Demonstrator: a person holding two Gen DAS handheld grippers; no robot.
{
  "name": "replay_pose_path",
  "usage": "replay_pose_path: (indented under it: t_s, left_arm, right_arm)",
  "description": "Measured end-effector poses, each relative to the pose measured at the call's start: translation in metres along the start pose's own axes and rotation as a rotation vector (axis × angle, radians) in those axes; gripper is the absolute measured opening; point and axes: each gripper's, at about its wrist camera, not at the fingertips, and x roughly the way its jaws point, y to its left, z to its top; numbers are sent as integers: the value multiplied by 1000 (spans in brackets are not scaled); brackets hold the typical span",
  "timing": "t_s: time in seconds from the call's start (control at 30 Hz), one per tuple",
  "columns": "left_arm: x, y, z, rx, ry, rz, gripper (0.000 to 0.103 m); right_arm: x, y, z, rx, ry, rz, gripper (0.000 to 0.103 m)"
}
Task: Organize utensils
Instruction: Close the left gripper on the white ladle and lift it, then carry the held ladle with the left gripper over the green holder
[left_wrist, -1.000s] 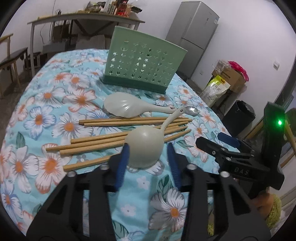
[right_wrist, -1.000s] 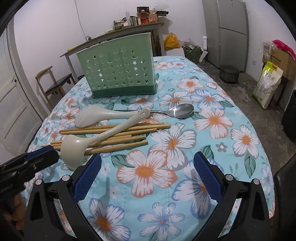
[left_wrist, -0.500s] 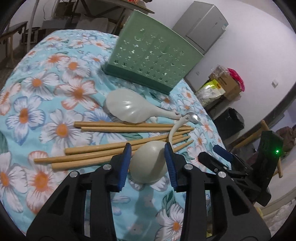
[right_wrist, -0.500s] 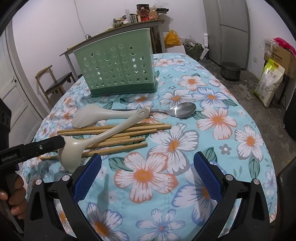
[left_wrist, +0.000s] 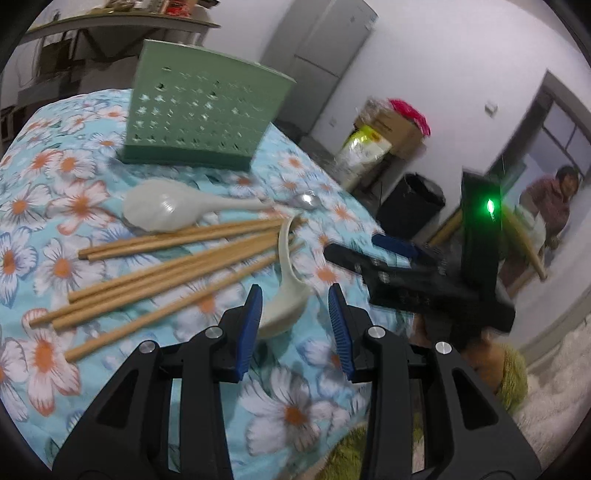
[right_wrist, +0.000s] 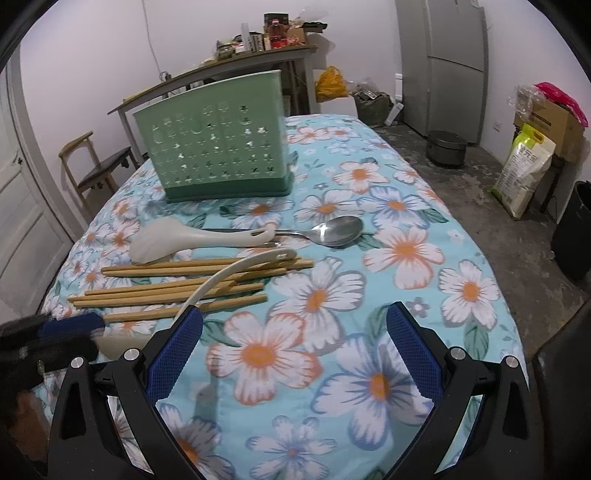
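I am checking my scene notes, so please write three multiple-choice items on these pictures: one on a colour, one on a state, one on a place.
1. The utensil holder is: A green; B red; C black.
2. The right claw is: A shut, pads touching; B open and empty; C shut on a fork.
3. The metal spoon lies: A inside the holder; B in the right claw; C on the floral cloth, beside the white rice paddle.

Key: 1 A, its perforated walls are pale green; 2 B, its blue pads stand wide apart over bare cloth; 3 C, it lies flat next to the paddle.

green holder (right_wrist: 216, 147), floral blue tablecloth (right_wrist: 369, 295)
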Motion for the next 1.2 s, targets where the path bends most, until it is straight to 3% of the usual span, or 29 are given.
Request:
replay_pose_path:
  t_s: [0.1,0.2,0.27,0.4,0.53,0.67,0.83,0.93,1.07,1.2]
  left_arm:
    - [-5,-8,-6,11,-2,15,38]
    - [-16,-8,-10,-18,-30,25,55]
    - [-20,-4,-13,-54,-24,20,58]
    - [-17,5,-24,-144,28,-7,58]
    - [-3,13,-32,-237,64,-86,58]
    - [13,21,-35,-332,67,-175,58]
    - [31,27,-33,-424,58,-205,57]
    - [32,34,-32,-502,39,-201,49]
    - [39,46,-36,-592,56,-174,25]
    - [43,52,-38,-641,73,-152,9]
  right_arm:
    - [-2,-2,0,5,-2,-5,97]
    - [-3,-4,0,7,-4,-6,97]
    - [-4,-4,0,12,-5,-3,97]
    - [-6,-5,0,15,-13,-1,97]
    - [-9,-7,0,21,-17,2,97]
    - [-11,-10,-2,30,-18,0,97]
    - [-13,-16,-4,49,-14,-4,97]
    - [-16,-18,-2,51,-16,-12,97]
    - [-21,-21,6,60,-27,-24,97]
    - [-25,-24,17,75,-39,-30,97]
